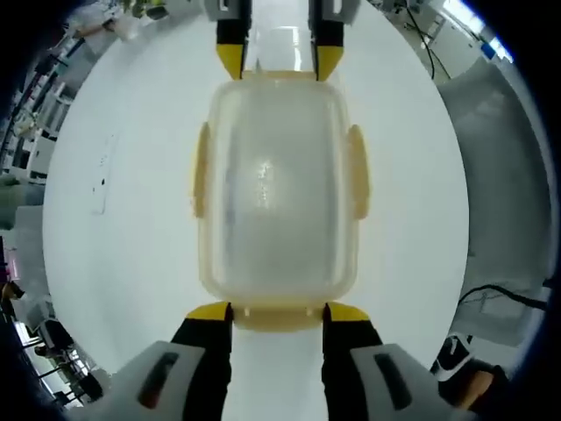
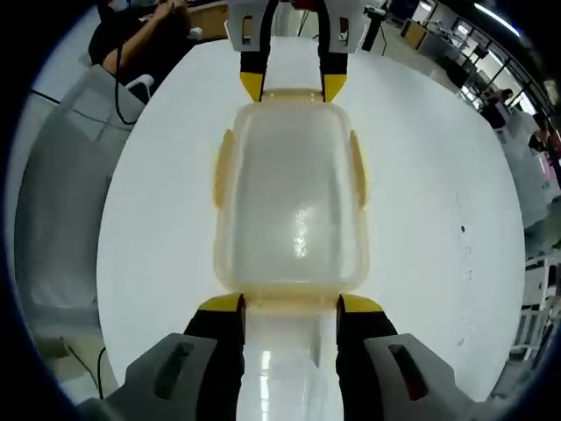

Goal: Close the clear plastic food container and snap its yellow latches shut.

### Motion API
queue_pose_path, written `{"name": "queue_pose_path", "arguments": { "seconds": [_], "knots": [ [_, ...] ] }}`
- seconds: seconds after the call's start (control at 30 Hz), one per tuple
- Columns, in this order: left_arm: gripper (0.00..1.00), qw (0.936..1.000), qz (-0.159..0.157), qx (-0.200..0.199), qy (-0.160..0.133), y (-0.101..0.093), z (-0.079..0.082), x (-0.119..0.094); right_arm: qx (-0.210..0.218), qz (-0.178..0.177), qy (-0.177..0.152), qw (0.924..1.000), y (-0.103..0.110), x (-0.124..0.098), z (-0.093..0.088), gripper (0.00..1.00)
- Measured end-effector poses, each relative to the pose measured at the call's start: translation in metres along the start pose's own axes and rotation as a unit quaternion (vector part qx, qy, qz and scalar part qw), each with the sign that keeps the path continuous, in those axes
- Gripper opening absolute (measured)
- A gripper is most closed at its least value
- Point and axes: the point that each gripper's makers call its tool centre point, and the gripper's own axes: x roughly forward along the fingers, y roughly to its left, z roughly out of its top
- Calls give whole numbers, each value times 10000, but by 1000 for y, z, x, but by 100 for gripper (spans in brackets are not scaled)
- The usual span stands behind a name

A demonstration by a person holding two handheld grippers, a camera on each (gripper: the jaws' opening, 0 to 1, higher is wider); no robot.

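**Ana:** Left gripper view first. What is the left claw (image 1: 276, 313) doing?

**Ben:** Its two yellow-tipped jaws are standing spread wide at 6 o'clock, reaching up to the near end of the clear container (image 1: 276, 189). The tips are sitting right at the near end latch (image 1: 277, 316), one at each side of it; whether they are pressing on it I cannot tell. Nothing is being gripped between them.

**Ana:** And the right claw (image 1: 279, 61)?

**Ben:** It is coming in at 12 o'clock, tips at the far end of the container. In the right gripper view that same right claw (image 2: 289, 304) is rising from 6 o'clock, jaws equally spread, tips at the end latch (image 2: 289, 305) nearest it, while the left claw (image 2: 289, 86) is meeting the opposite end at 12 o'clock.

**Ana:** Where is the container sitting?

**Ben:** It is lying in the middle of the round white counter (image 1: 114, 219), lid on, directly between the two claws.

**Ana:** Counts?

**Ben:** One container, two claws, and four yellow latches: one at each end, plus one side latch (image 1: 201, 171) at 9 o'clock and another (image 1: 358, 171) at 3 o'clock, both lying against the walls.
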Motion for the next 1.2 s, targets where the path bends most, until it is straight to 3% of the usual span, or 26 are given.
{"name": "queue_pose_path", "arguments": {
  "seconds": [0.3,0.57,0.77,1.2],
  "knots": [
    [35,9997,216,-104,-86,-11,22,-30,-152,-204,18,9997,9,-27,-14,37],
    [34,9981,502,61,-365,-12,67,-47,-110,-467,222,9986,12,-54,-50,38],
    [34,9956,694,255,-582,-11,103,-44,24,-547,334,9979,15,-68,-83,38],
    [34,9920,775,384,-924,-15,158,-28,121,-553,576,9967,23,-77,-138,38]
  ]
}}
